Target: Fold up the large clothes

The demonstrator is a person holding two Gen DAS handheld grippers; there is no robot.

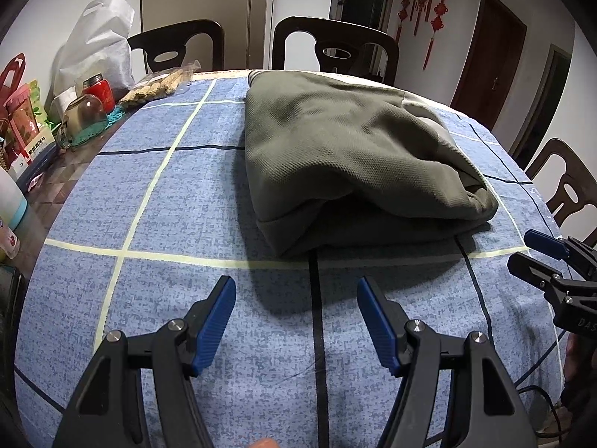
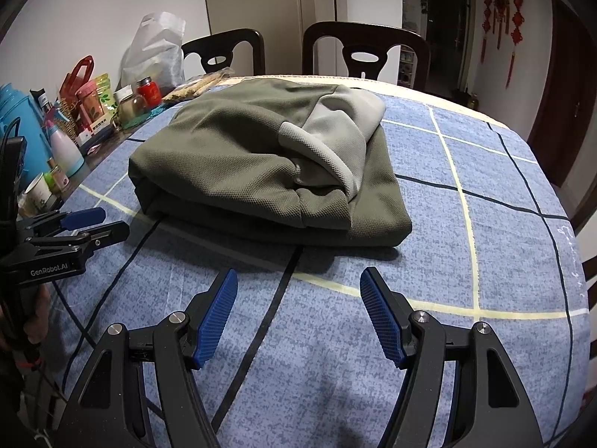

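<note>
Now my left gripper (image 1: 296, 285) and my right gripper (image 2: 298, 278) both sit low in their frames, jaws spread wide, holding nothing. The big olive-green knit garment with a pale grey part (image 2: 268, 164) lies folded in a thick pile in the middle of each frame, on the blue checked tablecloth (image 2: 466, 246), a little way ahead of my fingers. I think the fold looks nearly done. To finish well, I would pinch the near edge with both grippers and keep them level, so the pile stays neat.
</note>
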